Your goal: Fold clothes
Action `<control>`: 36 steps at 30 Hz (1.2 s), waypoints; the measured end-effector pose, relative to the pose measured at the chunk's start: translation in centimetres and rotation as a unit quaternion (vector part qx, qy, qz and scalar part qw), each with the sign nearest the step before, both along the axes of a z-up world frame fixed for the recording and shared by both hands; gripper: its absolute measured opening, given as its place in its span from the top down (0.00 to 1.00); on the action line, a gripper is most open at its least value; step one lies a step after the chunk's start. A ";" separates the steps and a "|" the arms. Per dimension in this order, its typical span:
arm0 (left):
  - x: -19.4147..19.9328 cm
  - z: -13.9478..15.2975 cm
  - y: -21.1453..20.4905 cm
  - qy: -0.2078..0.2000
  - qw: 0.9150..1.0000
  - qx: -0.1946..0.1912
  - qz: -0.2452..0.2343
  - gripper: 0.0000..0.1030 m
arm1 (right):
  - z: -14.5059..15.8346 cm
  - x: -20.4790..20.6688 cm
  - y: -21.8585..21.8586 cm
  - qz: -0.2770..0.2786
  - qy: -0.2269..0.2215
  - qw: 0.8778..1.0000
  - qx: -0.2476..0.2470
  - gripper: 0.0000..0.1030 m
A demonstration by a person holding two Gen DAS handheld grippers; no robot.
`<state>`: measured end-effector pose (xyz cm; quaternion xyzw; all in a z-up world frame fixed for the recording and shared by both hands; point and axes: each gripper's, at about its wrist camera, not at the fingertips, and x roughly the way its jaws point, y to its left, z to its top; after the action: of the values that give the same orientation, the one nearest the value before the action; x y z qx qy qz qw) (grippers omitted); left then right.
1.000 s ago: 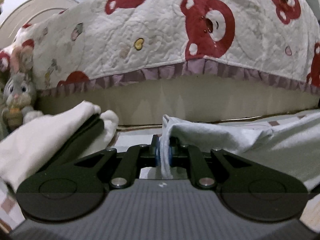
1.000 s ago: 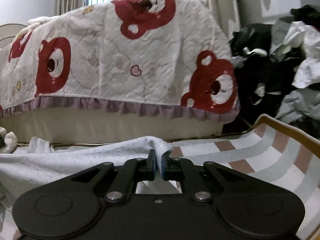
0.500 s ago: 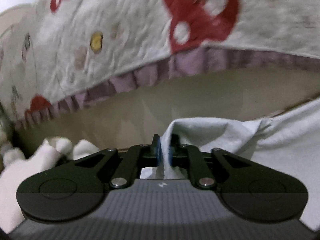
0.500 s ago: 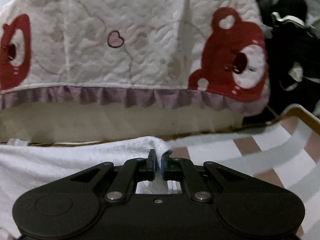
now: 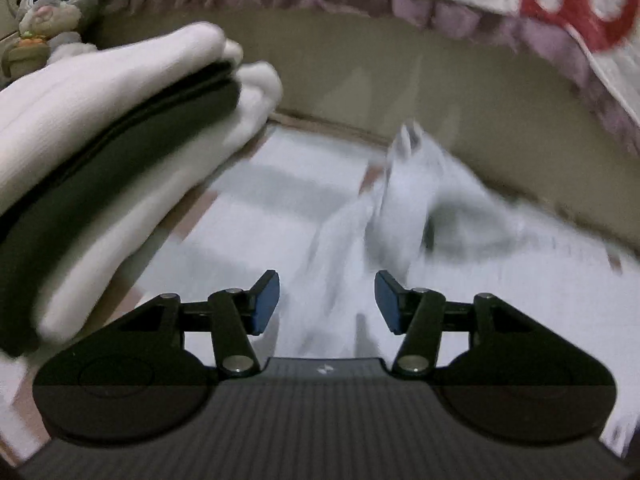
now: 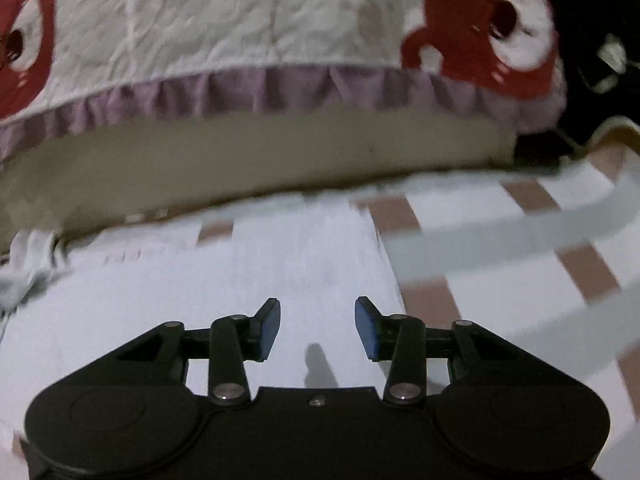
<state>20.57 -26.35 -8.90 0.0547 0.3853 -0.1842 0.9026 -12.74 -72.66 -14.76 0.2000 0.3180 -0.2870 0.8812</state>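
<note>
A pale white garment (image 6: pixel 248 280) lies spread flat on the striped mat (image 6: pixel 520 240). In the left wrist view its bunched, blurred edge (image 5: pixel 408 200) rises just beyond my left gripper (image 5: pixel 326 300), which stands open with nothing between the blue pads. My right gripper (image 6: pixel 316 326) is open too, hovering low over the flat cloth near its right edge. A stack of folded clothes (image 5: pixel 100 160), white with a dark layer in it, sits at the left of the left wrist view.
A bed with a bear-print quilt (image 6: pixel 280 32) and purple frill runs across the back, its cream base (image 6: pixel 260 160) close ahead. A plush rabbit (image 5: pixel 52 4) sits at far left. Dark clothes (image 6: pixel 600 52) are piled at the right.
Both grippers have opened and let go of the white garment, which has dropped onto the mat. Both have tilted down and moved toward the bed.
</note>
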 end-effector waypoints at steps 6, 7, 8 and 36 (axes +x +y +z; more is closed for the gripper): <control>-4.4 -1.4 0.2 -0.016 0.991 0.079 -0.105 0.31 | -2.4 -4.3 3.7 0.001 0.026 1.000 0.015 0.54; -4.1 -1.8 -0.3 -0.009 0.991 0.082 -0.109 0.31 | -2.5 -4.6 4.0 0.003 0.033 0.999 0.011 0.54; -3.6 -2.3 -0.8 -0.003 0.990 0.083 -0.111 0.31 | -2.6 -4.9 4.3 0.003 0.038 0.999 0.007 0.54; -1.2 -6.8 8.3 0.274 0.935 -0.215 0.063 0.63 | -4.8 -7.5 4.7 -0.046 -0.050 0.994 0.080 0.43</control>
<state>19.35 -18.01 -15.68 -0.2175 0.5715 -0.2130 0.7620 -20.27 -67.93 -19.60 0.2982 0.2856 -0.2909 0.8631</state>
